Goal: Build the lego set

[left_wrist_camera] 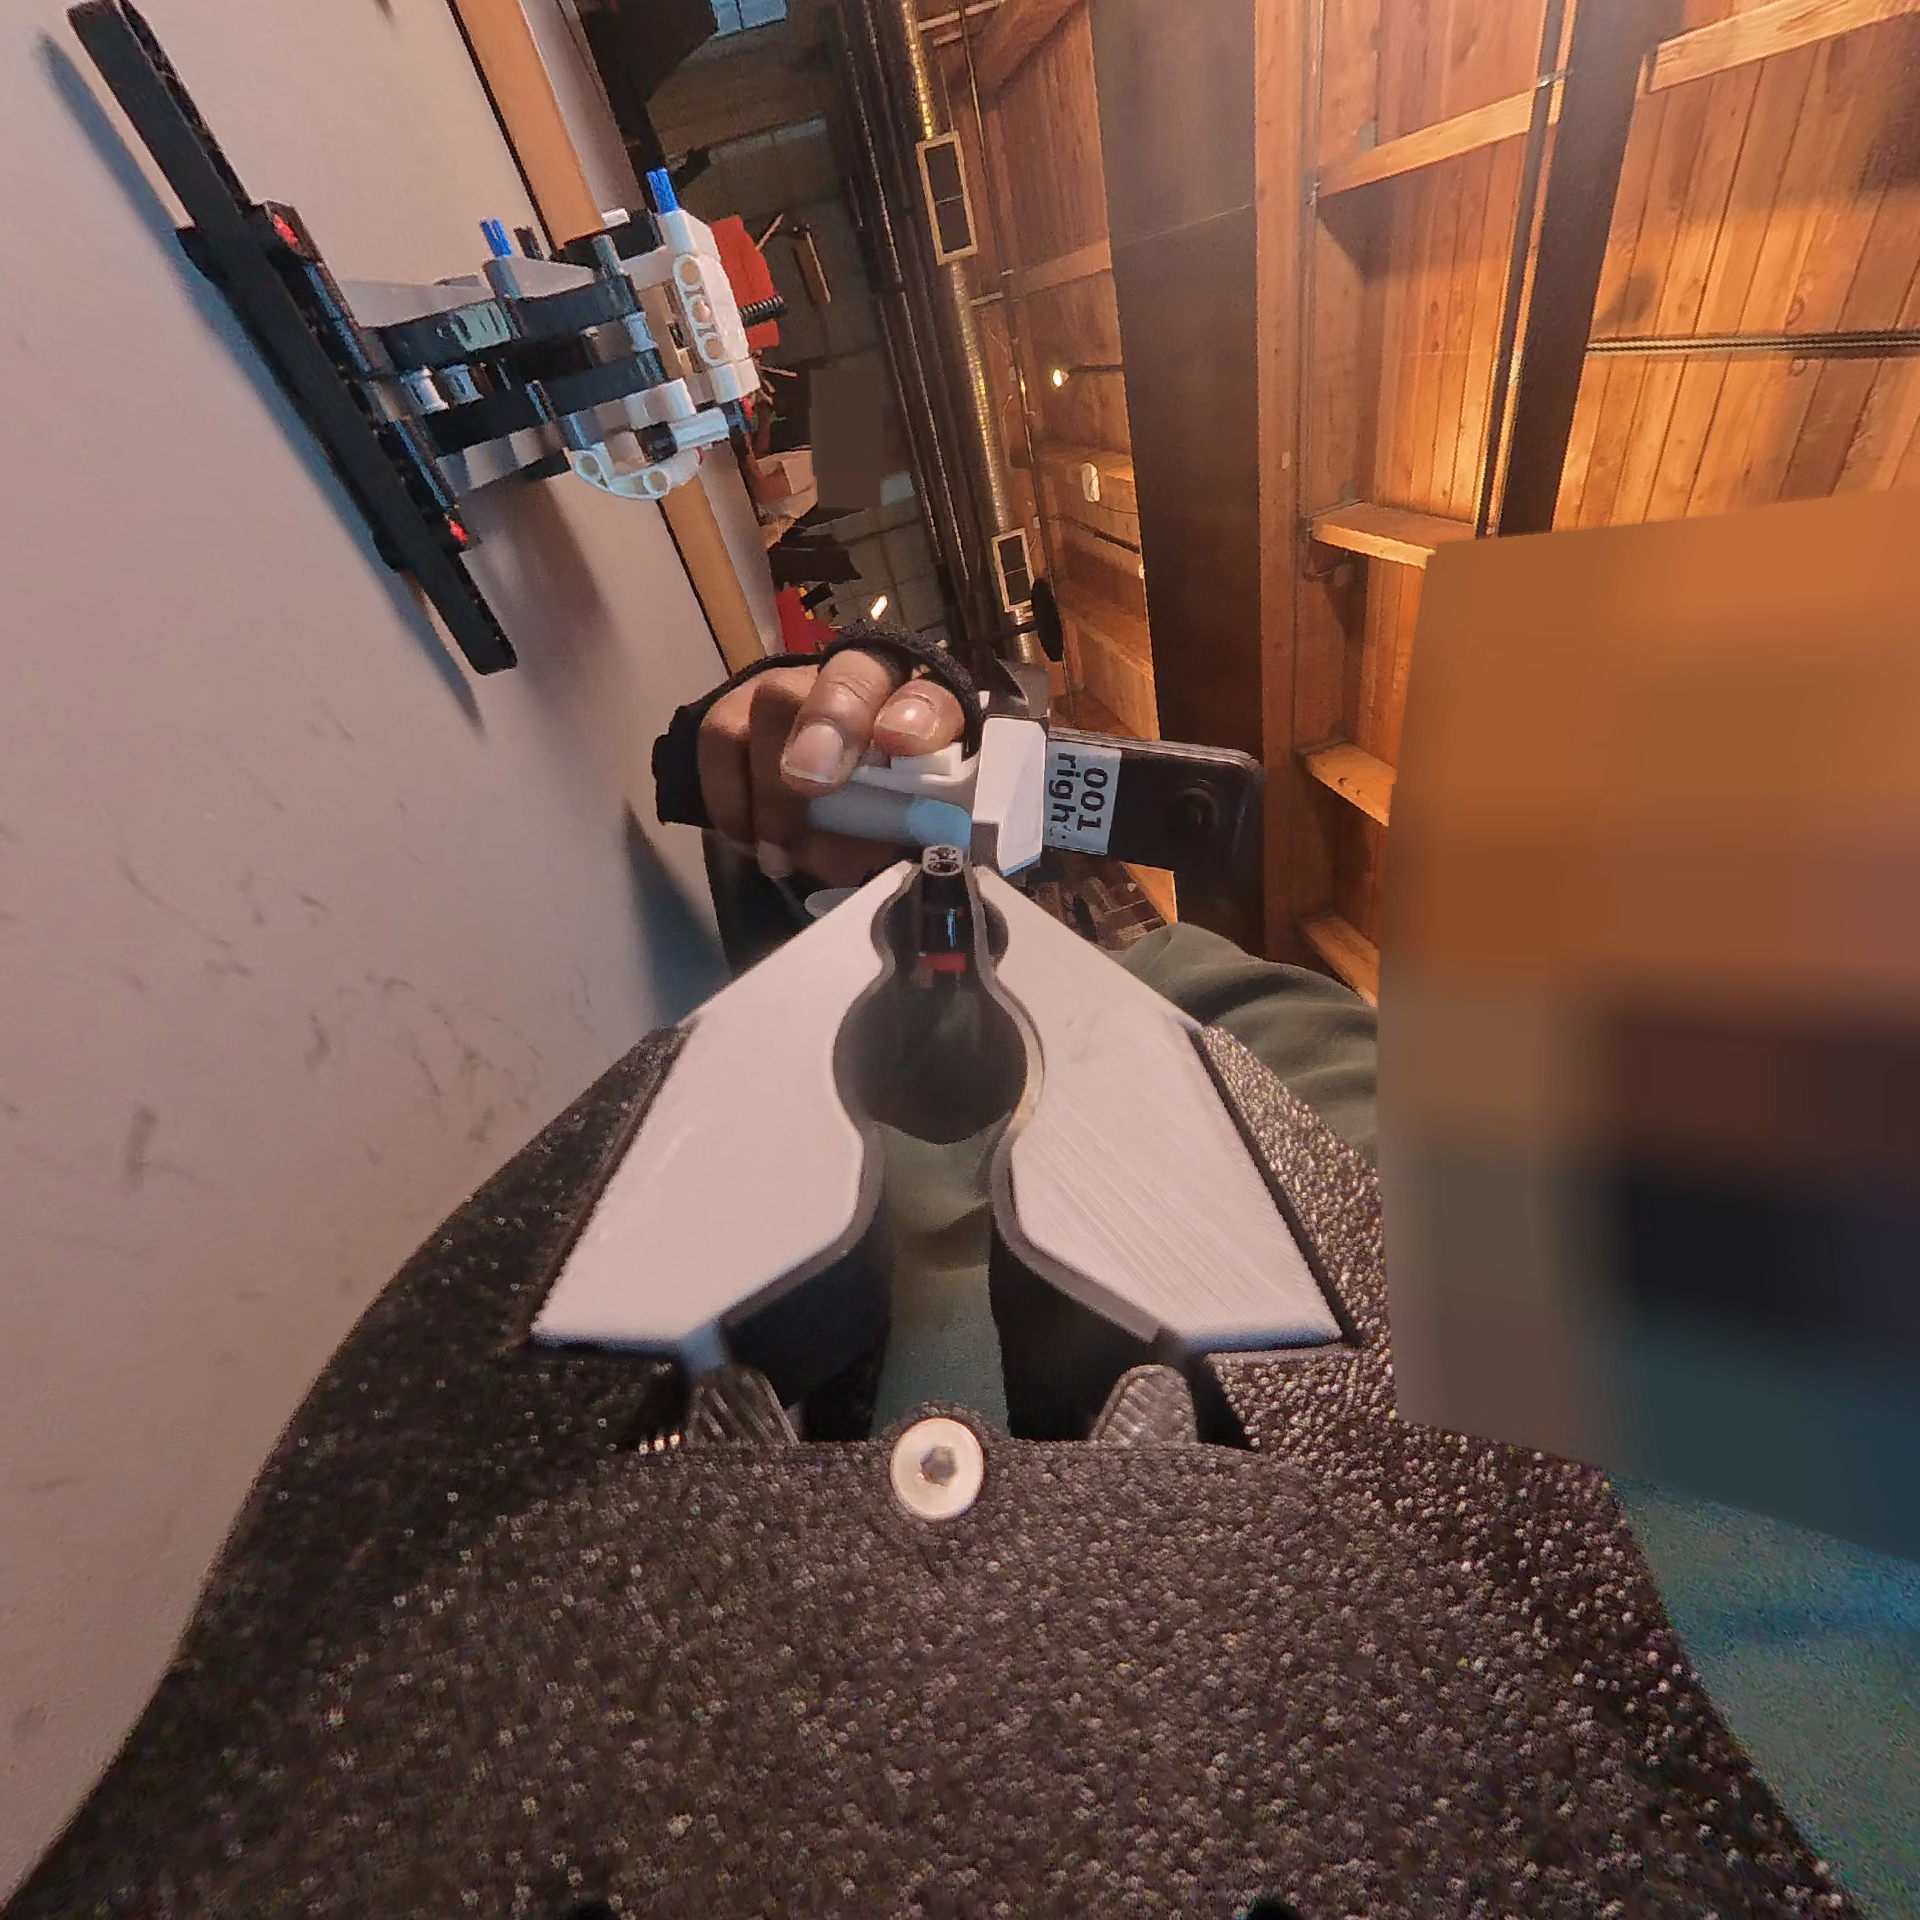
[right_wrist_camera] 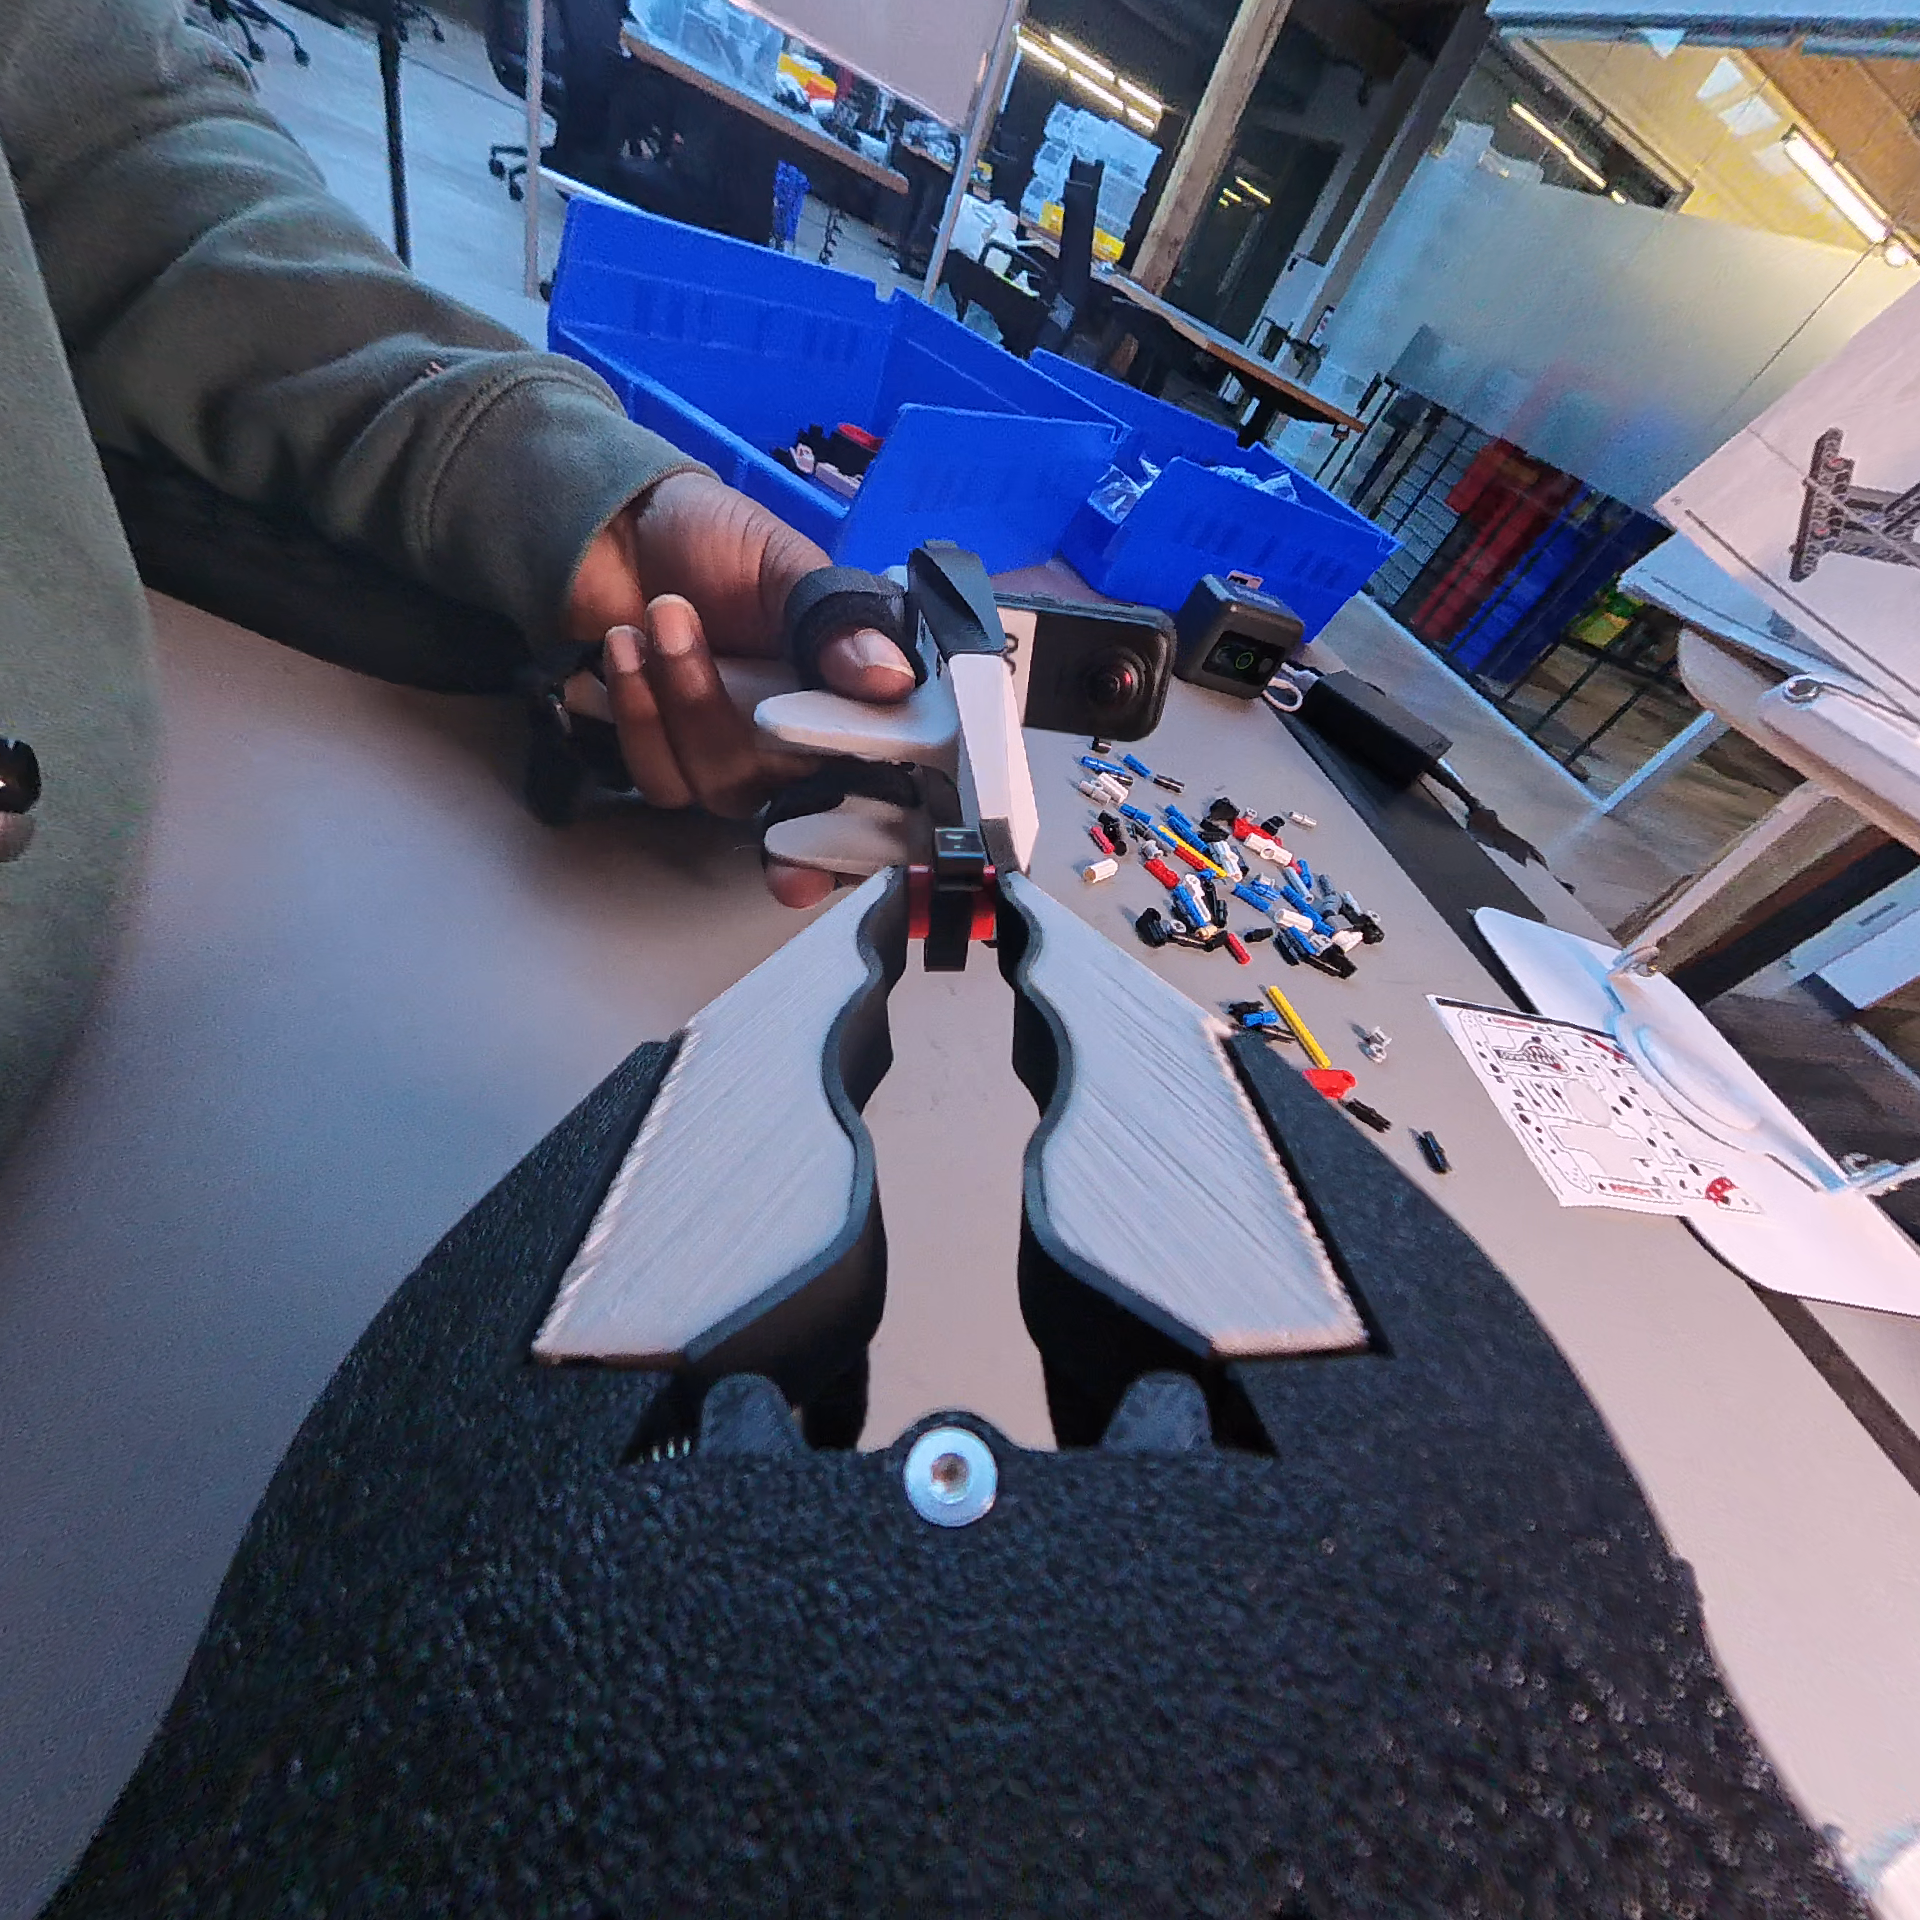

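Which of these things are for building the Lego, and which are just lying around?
For the build:
- small black-and-red Lego piece, pinched by both grippers
- half-built black, grey and white Lego model
- scattered pile of small loose Lego pieces
- printed white instruction sheet

Just lying about:
- blue plastic bins
- small black camera

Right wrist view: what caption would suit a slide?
Two handheld grippers meet over a small black-and-red lego piece, with loose lego parts and blue bins behind.
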